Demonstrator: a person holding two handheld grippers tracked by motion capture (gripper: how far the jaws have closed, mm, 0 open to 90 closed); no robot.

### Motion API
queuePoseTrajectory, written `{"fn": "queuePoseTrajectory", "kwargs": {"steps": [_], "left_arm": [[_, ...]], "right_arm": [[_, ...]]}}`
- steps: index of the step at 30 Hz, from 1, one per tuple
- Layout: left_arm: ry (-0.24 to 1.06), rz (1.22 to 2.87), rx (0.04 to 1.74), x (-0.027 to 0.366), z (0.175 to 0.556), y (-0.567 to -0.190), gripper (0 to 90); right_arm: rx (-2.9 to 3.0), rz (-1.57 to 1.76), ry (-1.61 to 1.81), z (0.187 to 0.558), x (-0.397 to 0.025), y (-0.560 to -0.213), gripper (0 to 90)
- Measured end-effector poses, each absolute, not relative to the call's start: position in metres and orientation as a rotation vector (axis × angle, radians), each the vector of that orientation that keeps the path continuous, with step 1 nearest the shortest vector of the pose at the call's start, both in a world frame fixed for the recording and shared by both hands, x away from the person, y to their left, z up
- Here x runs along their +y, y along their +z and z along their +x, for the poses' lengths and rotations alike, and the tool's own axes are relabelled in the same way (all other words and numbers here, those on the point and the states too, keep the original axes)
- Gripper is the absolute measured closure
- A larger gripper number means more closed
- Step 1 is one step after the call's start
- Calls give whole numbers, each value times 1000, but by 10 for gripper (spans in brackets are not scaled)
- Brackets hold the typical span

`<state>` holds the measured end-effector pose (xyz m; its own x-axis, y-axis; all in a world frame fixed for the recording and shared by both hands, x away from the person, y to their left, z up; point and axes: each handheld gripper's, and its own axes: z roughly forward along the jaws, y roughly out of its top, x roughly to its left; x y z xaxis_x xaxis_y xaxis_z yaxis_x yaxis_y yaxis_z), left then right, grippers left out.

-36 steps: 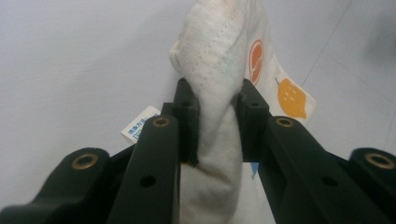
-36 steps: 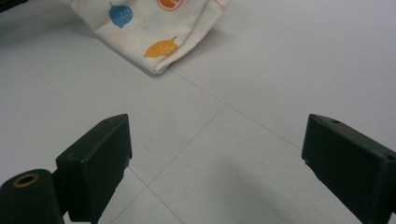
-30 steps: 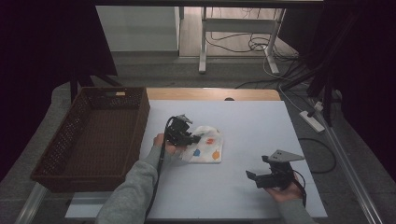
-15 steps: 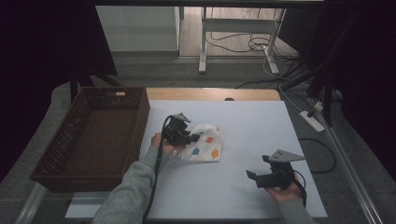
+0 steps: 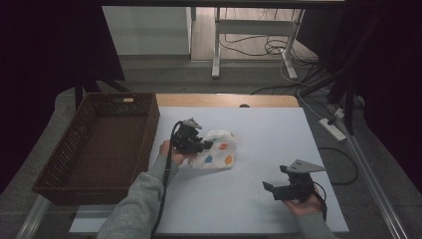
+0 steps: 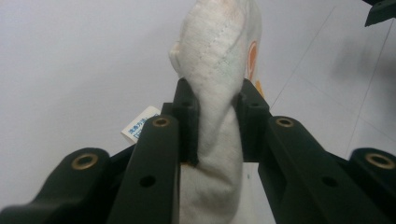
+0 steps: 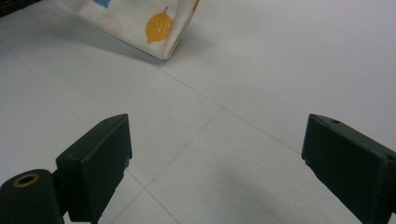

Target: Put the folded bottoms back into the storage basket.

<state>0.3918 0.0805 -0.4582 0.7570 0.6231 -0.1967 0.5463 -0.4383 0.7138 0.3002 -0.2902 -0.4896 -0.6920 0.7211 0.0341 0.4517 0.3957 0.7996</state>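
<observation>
Left gripper (image 5: 198, 145) pinches a fold of the white printed cloth (image 5: 217, 149), the fabric squeezed between both jaws in the left gripper view, a small label just beside them. The cloth lies near the middle of the white table (image 5: 278, 134), just right of the brown wicker basket (image 5: 99, 144). Right gripper (image 5: 276, 186) sits well apart toward the near right edge, jaws spread wide and holding nothing.

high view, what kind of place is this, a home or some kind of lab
Most likely a lab or workshop set up for recording. A plain white table stands on a bare floor, loose cables trail under a metal desk frame behind it, and a power strip lies beside it.
</observation>
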Motion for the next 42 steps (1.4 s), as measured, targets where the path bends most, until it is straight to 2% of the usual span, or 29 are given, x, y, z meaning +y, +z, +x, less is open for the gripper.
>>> {"fn": "queuePoseTrajectory", "kwargs": {"steps": [42], "left_arm": [[171,2081,836,101,371,-425,733]], "right_arm": [[2329,1025,1194,300,-290,-489,86]]}}
